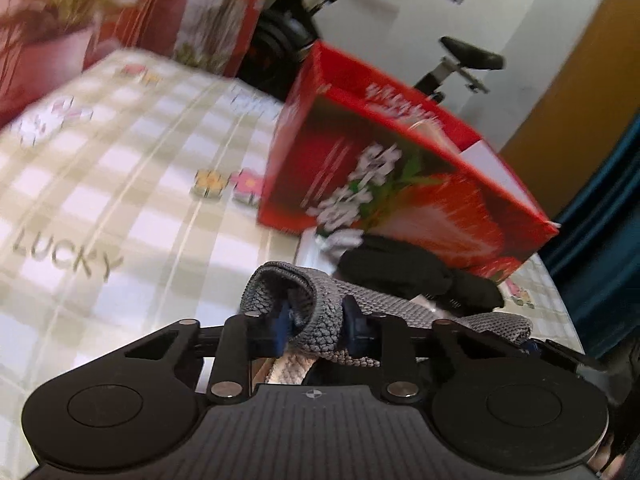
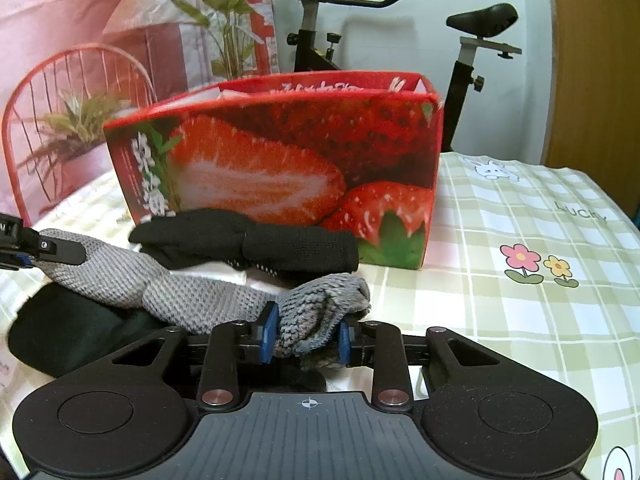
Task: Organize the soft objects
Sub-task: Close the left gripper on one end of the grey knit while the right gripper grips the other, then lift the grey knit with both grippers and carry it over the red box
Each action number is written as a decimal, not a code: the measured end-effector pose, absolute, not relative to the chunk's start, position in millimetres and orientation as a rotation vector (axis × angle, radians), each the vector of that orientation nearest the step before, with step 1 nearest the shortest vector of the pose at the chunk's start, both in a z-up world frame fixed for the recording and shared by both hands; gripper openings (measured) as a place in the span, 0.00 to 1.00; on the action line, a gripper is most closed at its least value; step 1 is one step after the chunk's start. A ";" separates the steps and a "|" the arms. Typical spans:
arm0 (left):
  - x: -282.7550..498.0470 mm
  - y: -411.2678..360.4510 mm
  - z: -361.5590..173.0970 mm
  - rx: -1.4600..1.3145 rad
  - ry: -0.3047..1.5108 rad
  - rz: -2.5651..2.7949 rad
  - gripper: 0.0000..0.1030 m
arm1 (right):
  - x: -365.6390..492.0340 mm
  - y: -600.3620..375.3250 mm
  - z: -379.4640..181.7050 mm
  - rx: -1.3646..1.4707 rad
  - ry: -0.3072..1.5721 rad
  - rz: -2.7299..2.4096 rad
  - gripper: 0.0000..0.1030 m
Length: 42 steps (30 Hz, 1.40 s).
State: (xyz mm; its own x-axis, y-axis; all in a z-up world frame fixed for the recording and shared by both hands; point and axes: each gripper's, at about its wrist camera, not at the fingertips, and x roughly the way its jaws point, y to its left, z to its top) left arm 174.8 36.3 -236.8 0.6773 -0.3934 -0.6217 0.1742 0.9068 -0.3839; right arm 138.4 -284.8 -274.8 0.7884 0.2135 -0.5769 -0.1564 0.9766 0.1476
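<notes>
A grey knitted sock (image 2: 192, 300) is stretched between my two grippers above the table. My left gripper (image 1: 316, 320) is shut on one end of the grey sock (image 1: 304, 304); it shows at the left edge of the right wrist view (image 2: 44, 250). My right gripper (image 2: 306, 336) is shut on the bunched other end. A black soft item (image 2: 248, 240) lies just in front of the red strawberry box (image 2: 288, 152), also in the left wrist view (image 1: 400, 268). The box (image 1: 400, 168) is open at the top.
A green checked tablecloth (image 2: 520, 240) covers the table (image 1: 100, 200). Another black item (image 2: 68, 332) lies under the sock at left. A red wire chair (image 2: 52, 100), a potted plant (image 2: 80, 132) and an exercise bike (image 2: 468, 40) stand behind the table.
</notes>
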 end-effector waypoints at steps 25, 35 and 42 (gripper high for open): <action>165.5 30.4 -154.5 -0.214 0.500 -0.416 0.16 | 135.2 -282.1 -165.9 0.108 0.410 0.330 0.12; 224.0 -3.5 -91.7 -0.101 0.317 -0.398 0.16 | 205.5 -283.8 -96.0 -0.015 0.290 0.307 0.12; 267.2 -41.9 -107.0 0.039 0.421 -0.408 0.16 | 258.5 -282.0 -117.8 -0.056 0.410 0.278 0.12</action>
